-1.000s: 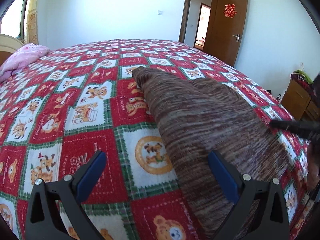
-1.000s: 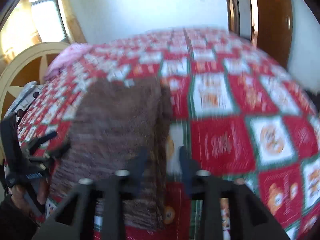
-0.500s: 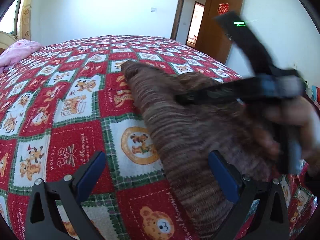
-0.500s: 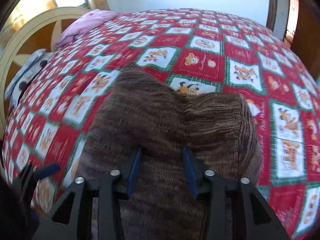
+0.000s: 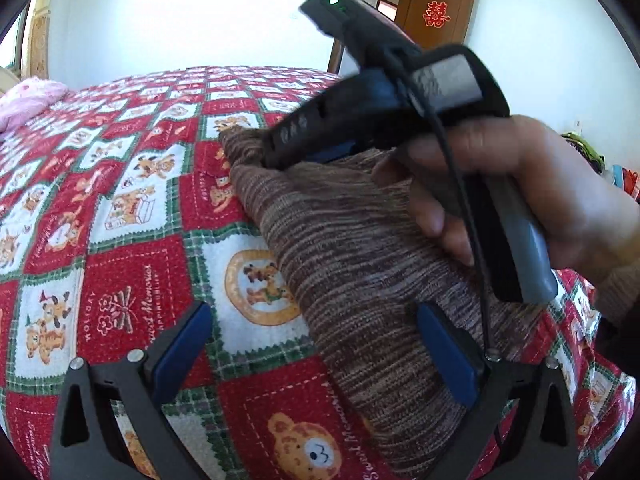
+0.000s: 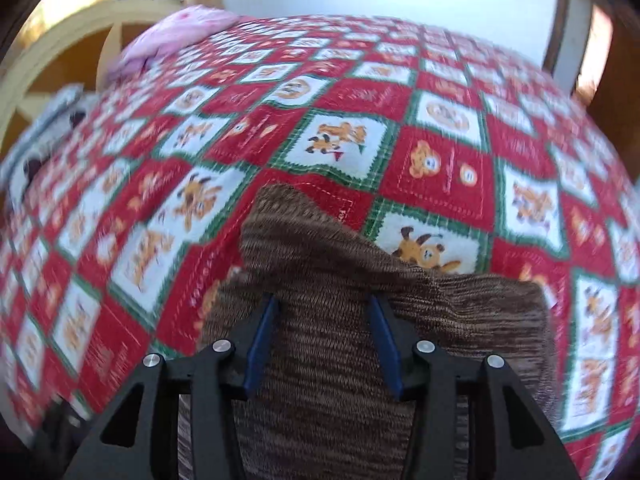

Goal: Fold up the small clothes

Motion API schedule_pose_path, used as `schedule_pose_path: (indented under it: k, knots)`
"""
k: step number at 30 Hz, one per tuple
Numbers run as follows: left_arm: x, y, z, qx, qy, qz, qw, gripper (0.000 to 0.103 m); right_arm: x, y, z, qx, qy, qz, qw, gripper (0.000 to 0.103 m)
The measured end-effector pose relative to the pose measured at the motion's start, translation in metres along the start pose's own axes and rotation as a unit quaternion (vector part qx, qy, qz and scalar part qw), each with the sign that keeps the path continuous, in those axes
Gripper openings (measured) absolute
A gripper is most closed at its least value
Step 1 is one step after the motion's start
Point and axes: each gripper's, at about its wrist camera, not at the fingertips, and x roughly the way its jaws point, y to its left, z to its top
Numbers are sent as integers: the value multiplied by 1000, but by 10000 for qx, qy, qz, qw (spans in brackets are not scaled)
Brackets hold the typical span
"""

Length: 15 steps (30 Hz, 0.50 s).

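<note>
A brown striped knit garment (image 5: 352, 248) lies on the red patterned bedspread (image 5: 120, 280), folded lengthways. My left gripper (image 5: 316, 344) is open low over the garment's near left edge; its right finger is over the knit, its left over the bedspread. My right gripper (image 6: 322, 332) is open, its blue pads either side of a raised fold of the garment (image 6: 320, 264) near its far end. In the left wrist view the right gripper (image 5: 296, 148) reaches over the garment, held by a hand (image 5: 520, 192).
A pink pillow (image 5: 28, 100) lies at the bed's far left by the wooden headboard (image 6: 68, 52). An open brown door (image 5: 436, 12) is at the far wall. A dresser with clutter (image 5: 592, 156) stands at the right.
My right gripper has swung forward over the garment toward its far end, and the far corner now lies folded under it. My left gripper has held its place, open.
</note>
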Motion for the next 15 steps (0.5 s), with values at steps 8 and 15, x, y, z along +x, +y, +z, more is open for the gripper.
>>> schedule_pose_path:
  k: [8,15]
  knots:
    - [-1,10,1,-237,-23,-311,9992,103,-68,-56,-44,541,-774,603,9937,52]
    - [-2,15,3,-394,-102,-466,9981,103,-84,-151,-83,1667,-914,872,9779,56]
